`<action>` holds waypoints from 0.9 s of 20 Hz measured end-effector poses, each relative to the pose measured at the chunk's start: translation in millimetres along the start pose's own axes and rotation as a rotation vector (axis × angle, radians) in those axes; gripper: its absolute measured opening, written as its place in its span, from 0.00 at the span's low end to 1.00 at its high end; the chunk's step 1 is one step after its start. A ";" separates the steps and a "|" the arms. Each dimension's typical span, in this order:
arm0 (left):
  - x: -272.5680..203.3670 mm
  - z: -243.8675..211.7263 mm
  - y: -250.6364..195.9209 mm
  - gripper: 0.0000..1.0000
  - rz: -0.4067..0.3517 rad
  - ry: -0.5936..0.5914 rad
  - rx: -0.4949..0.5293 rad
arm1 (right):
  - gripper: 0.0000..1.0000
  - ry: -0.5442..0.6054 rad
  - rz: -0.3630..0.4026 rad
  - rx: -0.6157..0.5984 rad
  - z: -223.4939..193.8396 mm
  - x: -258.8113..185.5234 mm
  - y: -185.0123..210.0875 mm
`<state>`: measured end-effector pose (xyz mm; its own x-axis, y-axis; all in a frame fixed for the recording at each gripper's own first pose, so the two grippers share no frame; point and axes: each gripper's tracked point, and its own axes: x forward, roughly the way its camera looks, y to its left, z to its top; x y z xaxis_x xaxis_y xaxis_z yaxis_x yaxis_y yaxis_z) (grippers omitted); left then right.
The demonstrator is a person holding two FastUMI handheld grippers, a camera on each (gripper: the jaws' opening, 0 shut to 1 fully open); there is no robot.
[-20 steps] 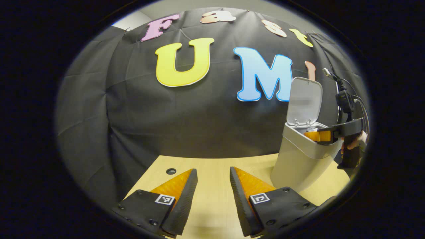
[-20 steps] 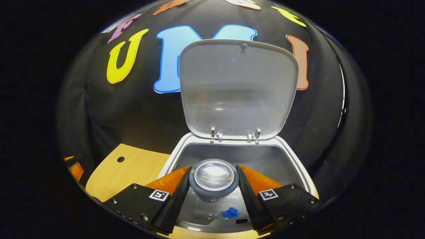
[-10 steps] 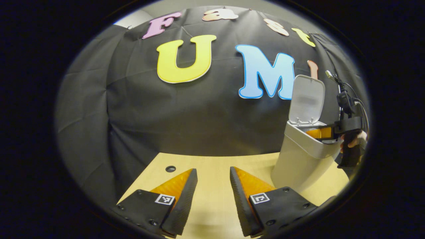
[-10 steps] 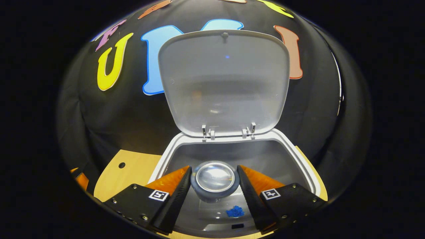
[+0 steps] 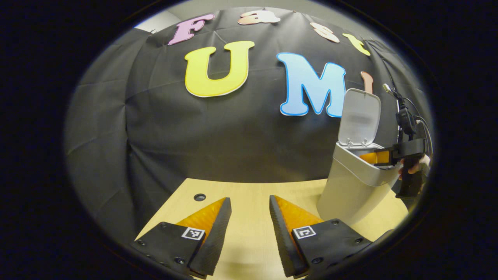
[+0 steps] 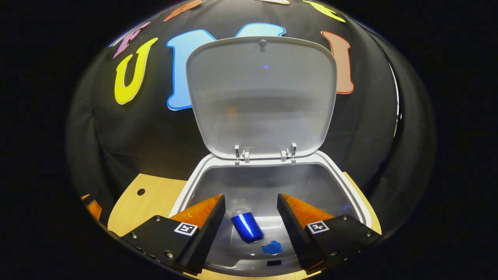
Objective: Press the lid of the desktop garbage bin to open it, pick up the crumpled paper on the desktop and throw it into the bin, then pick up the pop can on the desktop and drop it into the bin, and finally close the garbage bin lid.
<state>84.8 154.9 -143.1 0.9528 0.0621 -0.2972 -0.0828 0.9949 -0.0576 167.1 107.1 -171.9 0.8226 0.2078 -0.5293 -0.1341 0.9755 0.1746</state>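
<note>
Over on the left, the left tool [image 5: 249,217] hovers low above the counter [image 5: 249,190], fingers spread, holding nothing. Across to the bin [image 6: 268,175], lid [image 6: 262,97] standing up — and there it goes! The right tool [image 6: 251,217], which gripped the pop can [image 6: 246,226] half a second ago, has let go; the can now lies inside beside the crumpled paper [image 6: 272,247]. Only closing the lid looks left.

Pop can [image 6: 246,227] and crumpled paper [image 6: 272,247] lie inside the bin [image 6: 352,196]

Wooden desktop [image 5: 249,194] with round hole [image 5: 199,197]
</note>
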 end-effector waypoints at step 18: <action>-13.7 7.5 -18.0 0.67 -0.023 -0.016 -0.028 | 0.86 -0.064 -0.004 -0.038 29.7 -33.3 -12.2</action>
<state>75.4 136.7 -130.9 0.9590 0.0408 -0.2806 -0.0688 0.9935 -0.0909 157.8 86.1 -131.7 0.8565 0.2003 -0.4757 -0.1510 0.9785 0.1403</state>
